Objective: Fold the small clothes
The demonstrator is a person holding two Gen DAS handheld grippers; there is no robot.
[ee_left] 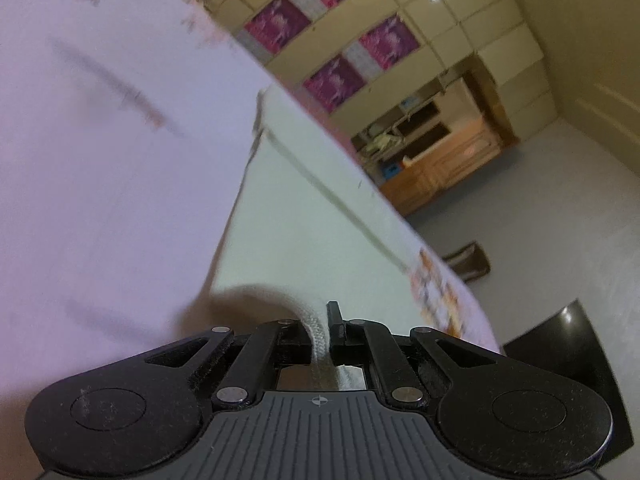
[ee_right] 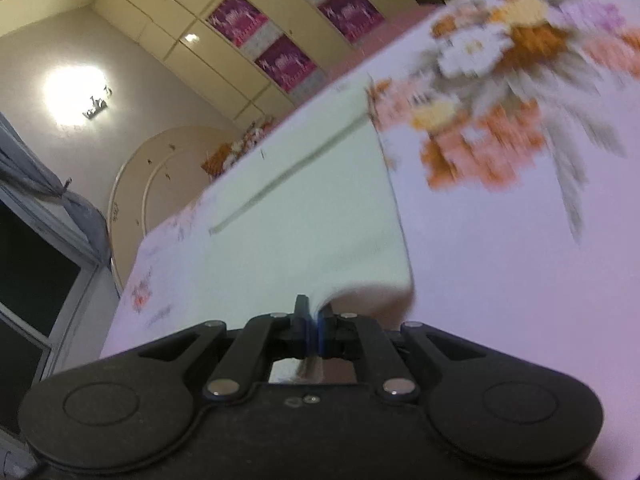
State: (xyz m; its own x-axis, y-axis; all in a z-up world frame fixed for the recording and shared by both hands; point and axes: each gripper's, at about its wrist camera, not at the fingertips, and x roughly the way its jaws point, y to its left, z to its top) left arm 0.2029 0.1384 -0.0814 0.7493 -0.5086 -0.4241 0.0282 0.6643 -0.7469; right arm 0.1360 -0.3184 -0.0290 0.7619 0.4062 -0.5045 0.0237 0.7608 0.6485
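A small white cloth with a thin stripe lies flat on a floral bedsheet. My left gripper is shut on the cloth's near corner, whose ribbed hem curls up between the fingers. The same cloth shows in the right wrist view. My right gripper is shut on its other near corner, which lifts off the sheet. Both views are motion-blurred.
The bed edge runs close behind the cloth in both views. Beyond it are cream wardrobe doors with purple panels, a wooden cabinet, grey floor, a dark window and a bright wall lamp.
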